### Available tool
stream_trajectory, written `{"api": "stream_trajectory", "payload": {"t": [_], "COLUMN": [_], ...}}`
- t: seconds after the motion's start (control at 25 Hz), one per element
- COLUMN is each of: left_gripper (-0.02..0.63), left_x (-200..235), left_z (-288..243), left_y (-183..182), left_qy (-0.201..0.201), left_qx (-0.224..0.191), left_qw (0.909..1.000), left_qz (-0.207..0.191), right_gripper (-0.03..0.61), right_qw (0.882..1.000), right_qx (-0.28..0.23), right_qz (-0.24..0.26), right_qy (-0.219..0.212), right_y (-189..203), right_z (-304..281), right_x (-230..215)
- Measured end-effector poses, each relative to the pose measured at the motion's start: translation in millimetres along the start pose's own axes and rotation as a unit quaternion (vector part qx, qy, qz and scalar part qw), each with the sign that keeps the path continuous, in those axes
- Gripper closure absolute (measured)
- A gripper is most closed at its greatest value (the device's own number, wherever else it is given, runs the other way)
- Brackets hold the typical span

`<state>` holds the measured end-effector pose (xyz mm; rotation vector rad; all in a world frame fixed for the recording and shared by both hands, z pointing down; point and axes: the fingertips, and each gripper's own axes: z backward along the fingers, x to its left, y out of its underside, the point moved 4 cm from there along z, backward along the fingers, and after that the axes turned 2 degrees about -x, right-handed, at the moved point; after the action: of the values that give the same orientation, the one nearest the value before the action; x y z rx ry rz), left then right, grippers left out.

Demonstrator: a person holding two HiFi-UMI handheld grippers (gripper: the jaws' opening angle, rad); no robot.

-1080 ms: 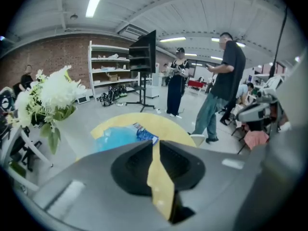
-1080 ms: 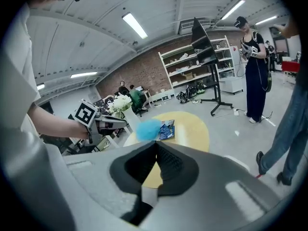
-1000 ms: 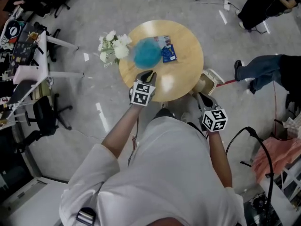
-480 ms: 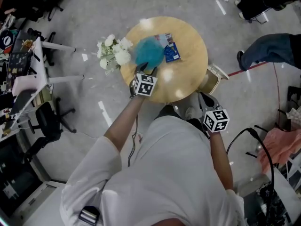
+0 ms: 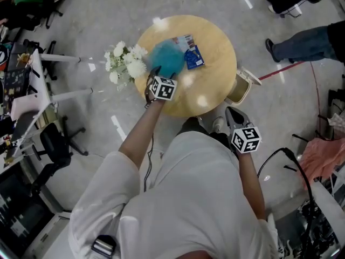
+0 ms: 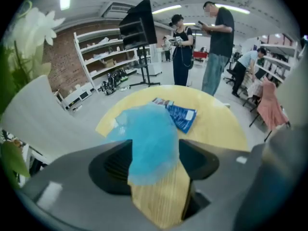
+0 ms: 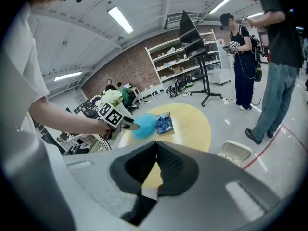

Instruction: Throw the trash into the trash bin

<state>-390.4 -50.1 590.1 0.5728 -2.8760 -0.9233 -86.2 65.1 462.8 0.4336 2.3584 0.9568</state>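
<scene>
A crumpled light-blue wad of trash [image 5: 166,58] lies on the round wooden table [image 5: 215,69], with a blue snack packet [image 5: 193,58] beside it on the right. My left gripper [image 5: 156,72] reaches over the table's near left edge. Its jaws have just been opening and now stand wide, with the wad's near end [image 6: 149,143] between them but not pressed. The packet [image 6: 182,115] lies just beyond. My right gripper [image 5: 233,114] hangs off the table to the right, its jaws [image 7: 155,146] closed tip to tip on nothing. The trash bin [image 5: 240,88] stands on the floor by the table's right edge.
A bunch of white flowers [image 5: 124,63] stands at the table's left edge, close to my left gripper. A person's legs [image 5: 302,39] are on the floor to the right. Desks and office chairs [image 5: 48,139] line the left side. Cables [image 5: 291,161] lie at lower right.
My left gripper has moved forward and down over the table to the blue wad, and its jaws have gone from nearly closed to wide. The right gripper has barely shifted.
</scene>
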Motion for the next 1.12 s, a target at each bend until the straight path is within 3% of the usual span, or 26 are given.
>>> {"api": "stream_trajectory", "payload": {"t": [0.36,0.64,0.72,0.8,0.92,1.12], "left_gripper": [0.230,0.229,0.279,0.376,0.605,0.609], "left_x": [5.1,3.1,4.2,4.7,4.1,-4.1], "left_z": [-42.1,-65.7,-68.3,-69.4,-64.9,-47.9], "left_y": [19.2,36.0,38.2,40.1,41.6,35.9], "left_qy": [0.010,0.022,0.021,0.024,0.043,0.056], "left_qx": [0.065,0.100,0.102,0.103,0.103,0.074], "left_qw": [0.9977,0.9946,0.9945,0.9944,0.9935,0.9952], "left_qz": [-0.015,-0.014,-0.008,0.001,0.020,0.031], "right_gripper": [0.577,0.577,0.577,0.577,0.577,0.577], "right_qw": [1.000,1.000,0.999,0.999,0.999,0.999], "right_qx": [0.009,0.011,0.012,0.013,0.013,0.008], "right_qz": [-0.012,-0.017,-0.019,-0.022,-0.025,-0.023], "right_qy": [0.012,0.020,0.023,0.027,0.030,0.028], "right_y": [11.0,11.1,12.5,14.2,15.9,12.6], "right_z": [0.8,-0.1,0.5,1.1,0.1,-1.7], "right_x": [0.2,1.9,0.8,-0.5,-1.6,-1.2]}}
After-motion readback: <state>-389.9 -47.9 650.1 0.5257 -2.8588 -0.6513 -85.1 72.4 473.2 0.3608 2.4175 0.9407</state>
